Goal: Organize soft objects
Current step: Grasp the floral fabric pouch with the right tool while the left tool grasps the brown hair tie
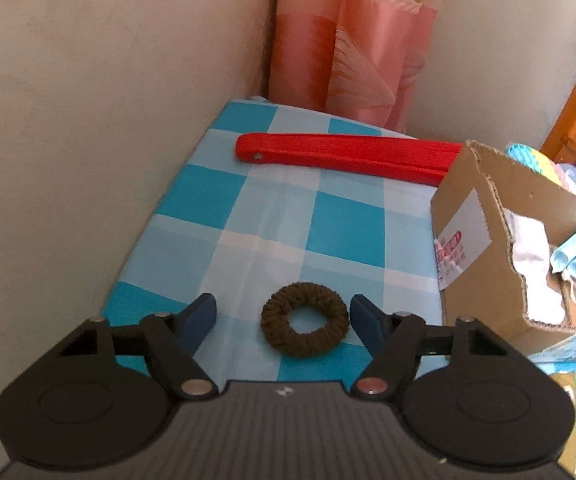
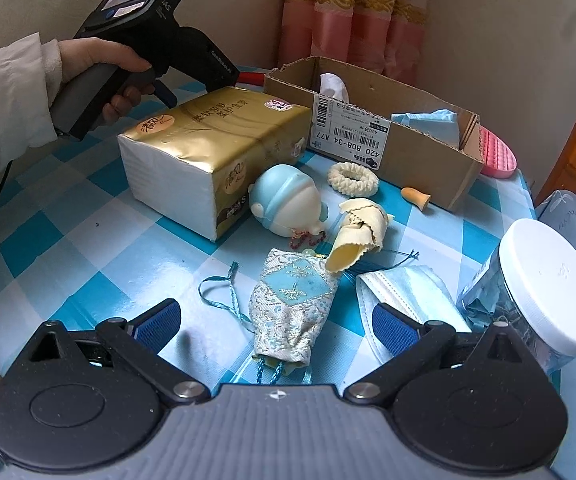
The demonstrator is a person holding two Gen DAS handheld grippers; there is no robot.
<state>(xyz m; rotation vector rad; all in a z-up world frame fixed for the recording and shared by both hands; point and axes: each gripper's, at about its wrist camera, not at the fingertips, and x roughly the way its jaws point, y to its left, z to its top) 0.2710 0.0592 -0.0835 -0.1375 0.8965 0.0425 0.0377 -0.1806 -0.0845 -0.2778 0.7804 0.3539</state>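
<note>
The left gripper stands with jaws apart around a dark brown hair scrunchie on the blue checked tablecloth; neither pad touches it, though the scrunchie sits nearer the three o'clock finger. The right gripper is spread wide over a brocade pouch, untouched, lying between its fingers.

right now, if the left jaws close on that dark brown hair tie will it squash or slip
The dark brown hair tie looks knitted and soft, so it will probably squash flat rather than resist. Its fuzzy yarn likely grips. Lying flat on the checked tablecloth, it should not roll.
</note>
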